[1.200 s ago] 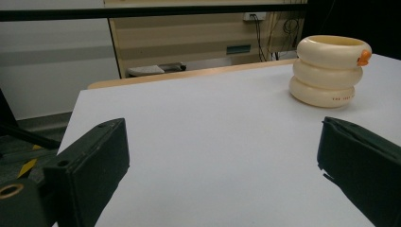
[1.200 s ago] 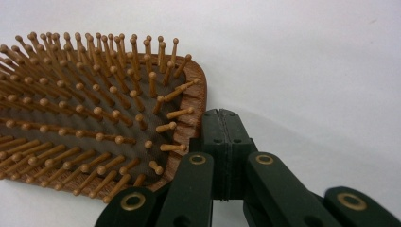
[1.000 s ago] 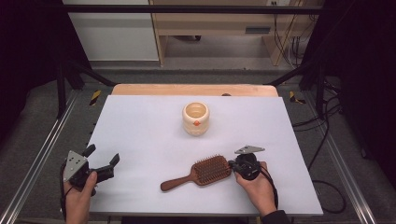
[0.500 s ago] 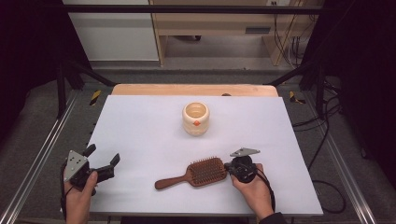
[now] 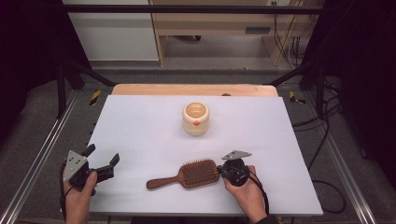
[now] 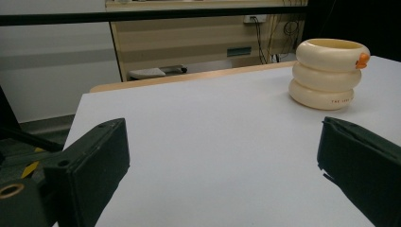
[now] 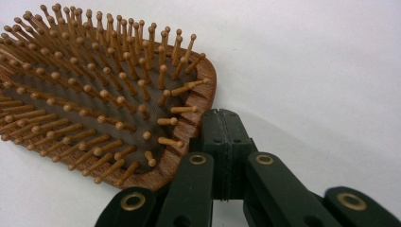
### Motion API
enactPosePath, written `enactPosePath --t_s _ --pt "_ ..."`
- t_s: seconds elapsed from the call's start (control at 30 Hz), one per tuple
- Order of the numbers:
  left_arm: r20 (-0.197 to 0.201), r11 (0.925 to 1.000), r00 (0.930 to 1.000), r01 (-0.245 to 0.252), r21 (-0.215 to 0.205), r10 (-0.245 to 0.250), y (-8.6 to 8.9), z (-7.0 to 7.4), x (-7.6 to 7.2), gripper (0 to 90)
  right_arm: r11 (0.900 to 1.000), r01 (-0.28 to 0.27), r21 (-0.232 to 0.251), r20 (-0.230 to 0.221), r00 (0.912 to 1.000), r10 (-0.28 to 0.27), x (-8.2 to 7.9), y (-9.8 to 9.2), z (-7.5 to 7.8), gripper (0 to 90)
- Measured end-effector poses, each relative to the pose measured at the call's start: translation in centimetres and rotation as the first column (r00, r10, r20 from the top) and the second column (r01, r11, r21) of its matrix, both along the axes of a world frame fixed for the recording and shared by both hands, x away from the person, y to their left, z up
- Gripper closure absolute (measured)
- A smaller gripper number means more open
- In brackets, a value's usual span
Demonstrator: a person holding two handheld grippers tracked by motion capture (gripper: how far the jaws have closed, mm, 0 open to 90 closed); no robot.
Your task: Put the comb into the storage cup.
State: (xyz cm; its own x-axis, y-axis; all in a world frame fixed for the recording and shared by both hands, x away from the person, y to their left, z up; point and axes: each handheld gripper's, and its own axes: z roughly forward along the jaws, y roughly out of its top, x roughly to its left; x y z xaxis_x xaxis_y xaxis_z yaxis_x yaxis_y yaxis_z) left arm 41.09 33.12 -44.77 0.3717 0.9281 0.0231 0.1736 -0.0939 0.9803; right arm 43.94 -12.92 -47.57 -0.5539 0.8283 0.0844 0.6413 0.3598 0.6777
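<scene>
Two grippers, one brush, one holder: all on or over a single white table.
Table (image 5: 140, 140): white top, wooden strip along the far edge, metal rails to either side; largest thing here.
Cream holder (image 5: 195, 118): upright on the far middle of the table, stacked-ring shape, small orange mark on the side; well apart from both grippers. In the left gripper view (image 6: 329, 73), standing at upper right, beyond the jaws.
Hairbrush (image 5: 187, 174): wooden paddle type, lying flat near the front edge, bristles up, handle pointing toward the left side of the high view, head toward the right gripper. In the right gripper view (image 7: 94, 94), head seen close up, dark pad studded with wooden pins.
Left gripper (image 5: 100, 163): held in the left hand (image 5: 79, 196) at the front left corner, low over the table, pointing toward the middle. Jaws spread wide, nothing between them but bare table top; in the left gripper view (image 6: 222, 156), one jaw at each lower corner.
Right gripper (image 5: 223, 171): held in the right hand (image 5: 247, 193) just right of the hairbrush head. Jaws pressed fully together, nothing clamped between them; in the right gripper view (image 7: 222, 124), closed tips touching or all but touching the rounded wooden end of the head, which of the two not clear.
</scene>
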Motion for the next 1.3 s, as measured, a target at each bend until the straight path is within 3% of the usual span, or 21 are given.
enactPosePath --t_s 1.3 --pt "-0.004 1.0 1.0 0.002 0.002 -0.002 0.1 0.0 0.0 3.2 0.999 -0.046 -0.016 0.027 0.9985 0.047 0.7 2.2 -0.1 90.0"
